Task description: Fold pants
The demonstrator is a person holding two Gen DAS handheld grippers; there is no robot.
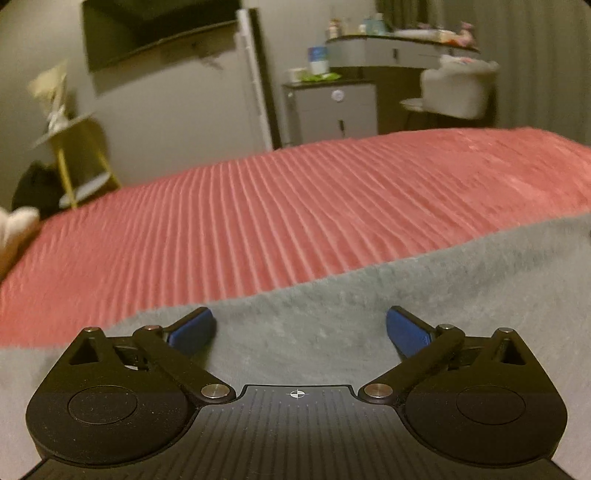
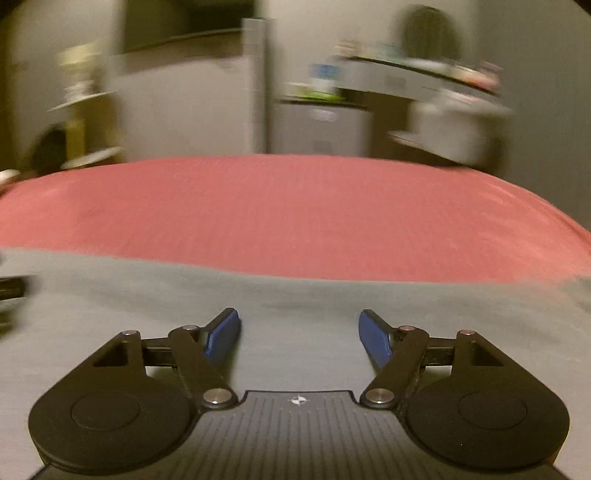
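Observation:
Grey fleecy pants [image 1: 369, 295] lie spread on a red ribbed bedspread [image 1: 295, 206]. My left gripper [image 1: 301, 325] is open, its blue pads wide apart just above the grey fabric near its far edge, holding nothing. In the right wrist view the same grey pants [image 2: 295, 306] fill the foreground on the bedspread [image 2: 295, 214]. My right gripper [image 2: 299, 332] is open and empty, low over the fabric. That view is blurred by motion. A dark blurred shape at its left edge [image 2: 11, 288] may be the other gripper.
Beyond the bed stand a white fridge [image 1: 332, 110], a vanity desk [image 1: 399, 48] with bottles, a white chair [image 1: 458, 88], and a yellow side table [image 1: 74, 147] at the left. A dark TV [image 1: 155, 29] hangs on the wall.

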